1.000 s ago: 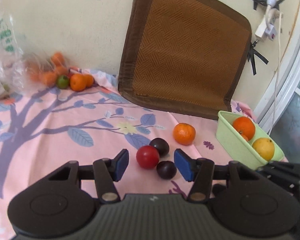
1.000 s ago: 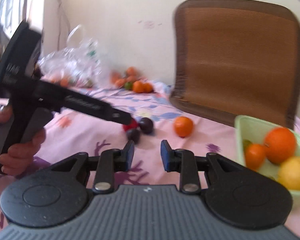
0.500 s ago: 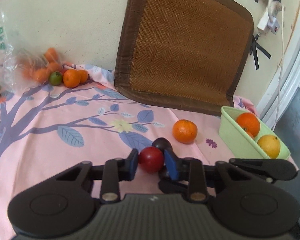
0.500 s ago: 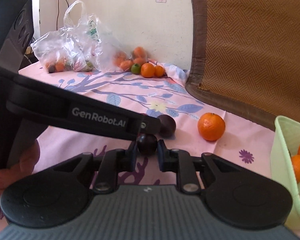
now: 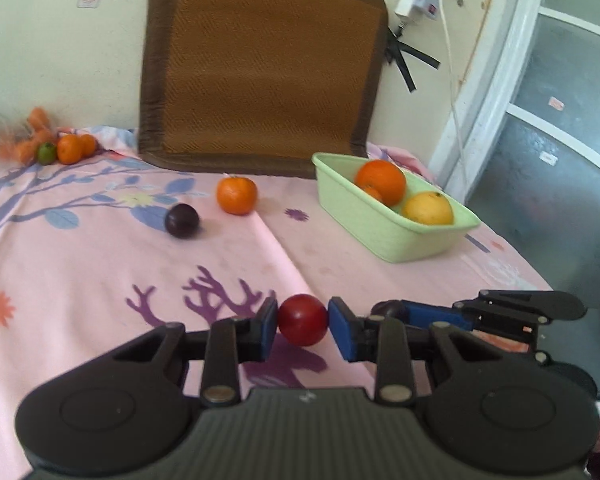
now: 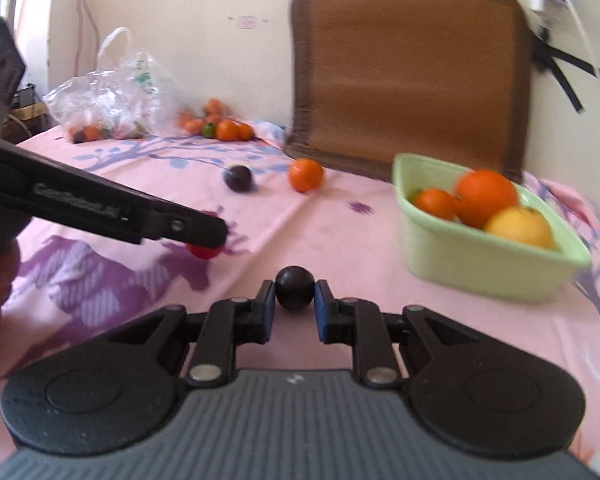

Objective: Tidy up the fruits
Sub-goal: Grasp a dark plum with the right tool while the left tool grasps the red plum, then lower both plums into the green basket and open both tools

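Above the pink tablecloth (image 5: 80,280), the left gripper (image 5: 303,320) is pinching a red fruit (image 5: 302,319) and the right gripper (image 6: 294,294) a dark plum (image 6: 294,288). Both round fruits could be slipping free before reaching the green basket (image 6: 480,264), since smooth skins roll between pads.

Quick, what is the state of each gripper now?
Left gripper: closed on the red fruit.
Right gripper: closed on the dark plum.

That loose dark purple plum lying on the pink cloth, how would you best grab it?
Pinch the dark purple plum across its widest middle, coming in low from the near side. It is round, sits free on the pink cloth, with the loose orange tangerine clear beside it.
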A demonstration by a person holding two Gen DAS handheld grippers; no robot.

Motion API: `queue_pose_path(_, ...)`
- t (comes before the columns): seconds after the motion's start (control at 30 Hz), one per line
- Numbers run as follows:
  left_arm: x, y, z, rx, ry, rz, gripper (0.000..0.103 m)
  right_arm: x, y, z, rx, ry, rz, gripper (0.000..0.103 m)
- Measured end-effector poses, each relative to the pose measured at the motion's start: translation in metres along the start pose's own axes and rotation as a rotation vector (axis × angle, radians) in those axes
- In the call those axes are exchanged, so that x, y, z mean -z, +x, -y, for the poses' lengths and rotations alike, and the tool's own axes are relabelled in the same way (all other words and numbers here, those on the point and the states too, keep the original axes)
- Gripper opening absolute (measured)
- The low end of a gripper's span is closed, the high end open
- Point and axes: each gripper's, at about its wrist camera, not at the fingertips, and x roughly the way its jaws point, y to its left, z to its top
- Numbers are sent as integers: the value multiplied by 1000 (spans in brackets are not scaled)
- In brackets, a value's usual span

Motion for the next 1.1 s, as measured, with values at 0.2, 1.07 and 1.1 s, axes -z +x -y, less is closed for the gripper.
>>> queue_pose_path(0.2, 5, 3, 15, -79, 57, -9, 39, 2, 0, 5, -7, 39, -8, 30)
queue_pose_path(1.07, -95, 82, 71, 44, 123, 3, 30, -9, -7, 63, 259, 170, 239, 25)
queue_pose_path(1.1, -96, 91, 72, 40, 115, -11, 30, -9, -7, 68, 255, 204, 242, 26)
